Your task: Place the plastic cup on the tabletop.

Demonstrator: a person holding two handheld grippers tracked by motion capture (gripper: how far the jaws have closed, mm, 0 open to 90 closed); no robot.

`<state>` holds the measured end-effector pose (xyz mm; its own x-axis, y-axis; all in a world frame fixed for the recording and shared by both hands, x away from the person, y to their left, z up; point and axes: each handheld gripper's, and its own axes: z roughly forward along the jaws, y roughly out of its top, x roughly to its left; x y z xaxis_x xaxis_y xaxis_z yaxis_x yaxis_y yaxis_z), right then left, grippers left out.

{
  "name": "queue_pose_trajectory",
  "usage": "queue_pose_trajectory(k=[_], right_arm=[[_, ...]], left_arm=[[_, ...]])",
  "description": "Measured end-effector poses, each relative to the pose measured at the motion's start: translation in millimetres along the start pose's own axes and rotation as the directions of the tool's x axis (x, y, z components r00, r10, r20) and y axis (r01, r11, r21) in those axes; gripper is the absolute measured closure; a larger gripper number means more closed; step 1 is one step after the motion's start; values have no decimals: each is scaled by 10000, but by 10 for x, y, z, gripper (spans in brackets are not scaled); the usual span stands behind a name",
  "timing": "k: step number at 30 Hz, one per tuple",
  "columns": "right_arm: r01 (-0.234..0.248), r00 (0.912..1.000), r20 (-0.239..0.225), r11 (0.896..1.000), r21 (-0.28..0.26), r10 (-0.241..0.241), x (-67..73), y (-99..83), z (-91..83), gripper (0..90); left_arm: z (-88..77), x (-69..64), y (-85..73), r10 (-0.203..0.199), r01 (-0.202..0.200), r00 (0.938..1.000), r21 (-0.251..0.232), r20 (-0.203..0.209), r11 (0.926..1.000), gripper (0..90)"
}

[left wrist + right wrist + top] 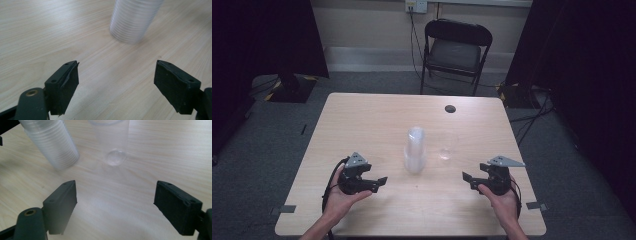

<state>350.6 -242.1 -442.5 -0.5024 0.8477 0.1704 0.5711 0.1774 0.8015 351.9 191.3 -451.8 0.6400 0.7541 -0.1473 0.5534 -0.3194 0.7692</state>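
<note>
Black jaws of the left hand-held gripper (116,85) stand wide apart and empty in the left gripper view, bare wood between them; ahead stands the stack of clear cups (133,20), ribbed with nested rims, upright on the desk (37,30). Right hand-held gripper (115,205), in its own view, is likewise released, nothing between the pads; past it the stack (53,142) sits at upper left and a single clear cup (113,142) stands just beside it, apart, its round base plain through the wall. High view places both near mid-desk: stack (415,150) left, single cup (446,147) right and faint, hard to make out there. Same view shows each gripper in a hand near the front edge, left one (379,182) and right one (468,180) aimed inward at the cups, well apart from them. Beyond the desk (377,115): a dark round hole (450,108) near the far edge, a black folding chair (455,52), grey carpet (272,145), a wall socket (416,6) with cable.
</note>
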Motion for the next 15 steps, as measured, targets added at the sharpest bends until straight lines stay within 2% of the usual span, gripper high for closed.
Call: queue_pose_trajectory(k=[5, 9, 15], right_arm=[[-114, 9999, 126, 9999, 101, 113, -21, -131, -86, 178], [-443, 9975, 559, 9988, 215, 430, -114, -317, -141, 183], [-425, 9949, 913, 9991, 47, 419, -153, -320, -157, 183]], left_arm=[[8, -5, -6, -34, 34, 10000, 68, -23, 10000, 191], [2, 20, -27, -212, 212, 9997, 0, -117, 9998, 172], [21, 47, -36, -376, 377, 9992, 43, -168, 9993, 176]])
